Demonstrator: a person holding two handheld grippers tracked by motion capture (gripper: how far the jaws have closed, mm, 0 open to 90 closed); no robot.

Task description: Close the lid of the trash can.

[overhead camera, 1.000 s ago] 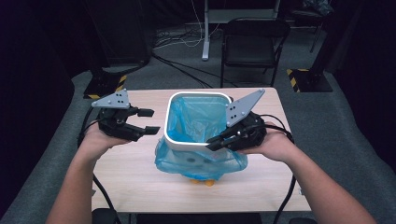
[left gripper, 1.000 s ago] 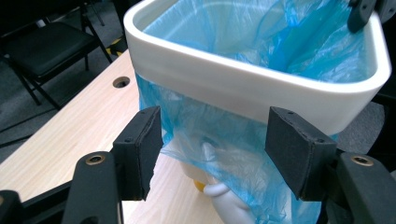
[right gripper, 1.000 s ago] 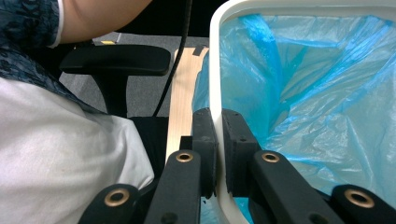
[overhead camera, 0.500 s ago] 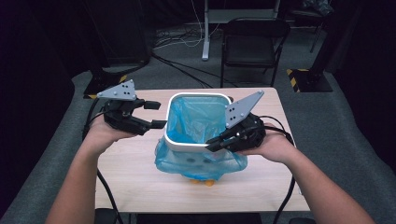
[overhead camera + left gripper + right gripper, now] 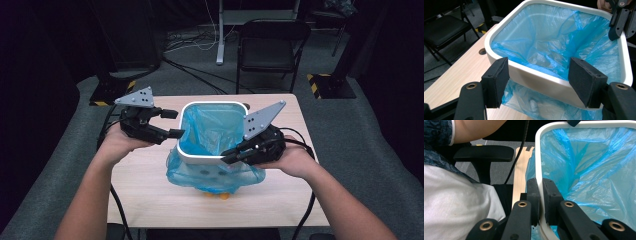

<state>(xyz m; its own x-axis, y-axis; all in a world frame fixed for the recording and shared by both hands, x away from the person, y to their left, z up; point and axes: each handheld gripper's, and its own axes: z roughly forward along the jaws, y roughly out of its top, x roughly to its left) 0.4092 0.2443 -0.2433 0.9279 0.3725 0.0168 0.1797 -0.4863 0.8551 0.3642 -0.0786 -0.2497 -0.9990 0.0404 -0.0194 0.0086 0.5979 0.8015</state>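
A white square bin (image 5: 200, 159) lined with a blue plastic bag (image 5: 210, 130) stands mid-table. The bag's edge hangs outside below the rim (image 5: 215, 176). My left gripper (image 5: 175, 124) is open at the bin's left side. In the left gripper view its pads (image 5: 496, 82) stand either side of the near rim (image 5: 536, 77) without touching it. My right gripper (image 5: 227, 155) is shut on the bin's front right rim. In the right gripper view the jaws (image 5: 540, 195) pinch the white rim (image 5: 537, 157), one pad outside it and one inside on the bag (image 5: 586, 170).
The bin rests on a light wooden table (image 5: 145, 190), which has a small hole (image 5: 482, 51) near its far edge. Something orange (image 5: 225, 196) peeks out under the bag at the front. A black folding chair (image 5: 270, 45) and floor cables lie beyond the table.
My left gripper has moved right, up to the bin's left side. The right gripper and the bin have stayed put.
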